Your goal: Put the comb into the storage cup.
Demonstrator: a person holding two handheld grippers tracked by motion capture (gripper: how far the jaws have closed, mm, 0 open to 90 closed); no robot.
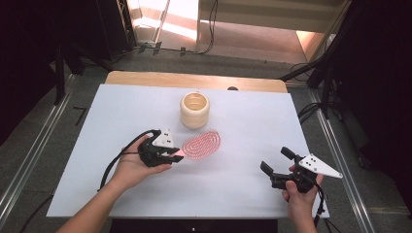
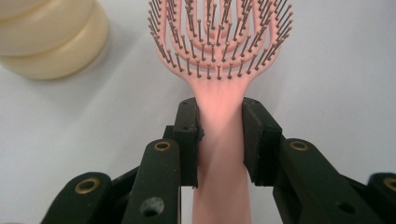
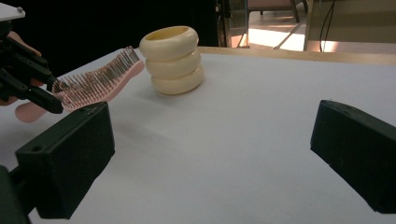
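the left gripper (image 1: 176, 154) clamped the handle of the pink hairbrush (image 1: 201, 143), whose bristled head hung lifted just in front of the cream ringed cup (image 1: 195, 110). the right gripper (image 1: 276, 161) was well to the right of the cup, jaws wide apart with nothing between them.

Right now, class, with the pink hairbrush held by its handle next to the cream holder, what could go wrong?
1. The left claw grips the hairbrush only at its smooth handle, so the head could pivot or slip.
2. The cream holder stands close beyond the brush head; a careless swing might knock it over.
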